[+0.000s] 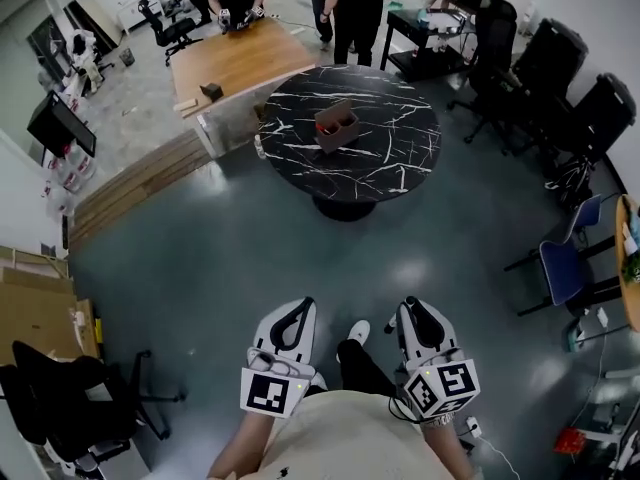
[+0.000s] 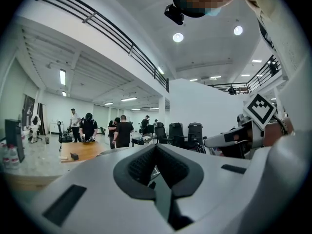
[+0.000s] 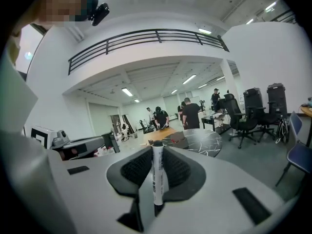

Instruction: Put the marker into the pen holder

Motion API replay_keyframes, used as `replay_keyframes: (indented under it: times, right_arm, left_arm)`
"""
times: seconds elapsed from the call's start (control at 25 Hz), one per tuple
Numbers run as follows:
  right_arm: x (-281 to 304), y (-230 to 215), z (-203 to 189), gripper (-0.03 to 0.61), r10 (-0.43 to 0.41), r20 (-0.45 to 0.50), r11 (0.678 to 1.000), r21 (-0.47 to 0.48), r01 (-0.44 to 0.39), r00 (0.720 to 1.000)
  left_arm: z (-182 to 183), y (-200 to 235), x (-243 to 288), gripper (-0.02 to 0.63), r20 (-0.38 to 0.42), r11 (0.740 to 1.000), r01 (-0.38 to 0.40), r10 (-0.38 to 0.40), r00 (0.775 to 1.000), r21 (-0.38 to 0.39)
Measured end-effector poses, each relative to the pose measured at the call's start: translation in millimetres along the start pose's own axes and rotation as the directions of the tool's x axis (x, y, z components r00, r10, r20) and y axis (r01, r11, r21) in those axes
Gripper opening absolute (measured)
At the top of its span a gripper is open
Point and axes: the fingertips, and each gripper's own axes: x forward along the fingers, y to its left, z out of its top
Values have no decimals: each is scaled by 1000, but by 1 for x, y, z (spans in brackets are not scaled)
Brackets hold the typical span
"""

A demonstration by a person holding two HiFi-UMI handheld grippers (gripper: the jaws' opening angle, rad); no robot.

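Observation:
A white marker (image 3: 157, 175) with a black cap stands clamped between the jaws of my right gripper (image 3: 157, 152), which is shut on it. In the head view that gripper (image 1: 413, 308) is held low near the person's body, well short of the table. My left gripper (image 1: 299, 309) is beside it, shut and empty; its jaws meet with nothing between them in the left gripper view (image 2: 157, 152). The brown pen holder (image 1: 336, 126) stands near the middle of the round black marble table (image 1: 395, 158), far ahead. The same pen holder (image 3: 178, 140) shows small in the right gripper view.
A wooden desk (image 1: 238, 60) stands behind the table with people (image 1: 352, 3) around it. Black office chairs (image 1: 545, 73) line the right side, and a blue chair (image 1: 565, 268) sits nearer. Cardboard (image 1: 35, 313) and a black chair (image 1: 70, 393) are at the left. Grey floor lies between me and the table.

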Motion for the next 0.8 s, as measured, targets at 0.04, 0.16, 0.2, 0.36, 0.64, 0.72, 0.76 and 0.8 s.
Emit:
replay_keyframes:
  times: [0.04,0.16,0.2,0.36,0.64,0.72,0.76,0.8]
  right_arm:
    - [13,-8,7,84,20,-3,1000,2,-20,1000]
    - [46,-25,30,84,75,-11,997,-4,-75,997]
    - [56,-32,38,84,90,-9,996,-5,-91,996]
    - [99,-65,71,84,133,-2,991,-33,-133,991]
    - [170,-99,115,84,153,35,988,-35,-151,988]
    - [194,-107,117,84,142,24,990,-26,-142,990]
    - [206,-110,118,84,137,23,990,-23,-137,990]
    - [220,-115,121,84,130,23,991,-23,-130,991]
  left_arm:
    - [3,5,17,11,0,1000,-12,12,1000,-1]
    - [16,19,65,11,10,998,-60,60,998,5]
    - [22,23,79,11,18,997,-74,74,997,11]
    - [40,35,128,11,49,993,-111,109,993,40]
    - [32,67,201,11,14,993,-114,113,993,40]
    - [30,80,225,11,25,994,-109,108,994,22]
    - [29,88,238,11,27,994,-104,103,994,25]
    - [26,97,251,11,26,995,-97,97,995,32]
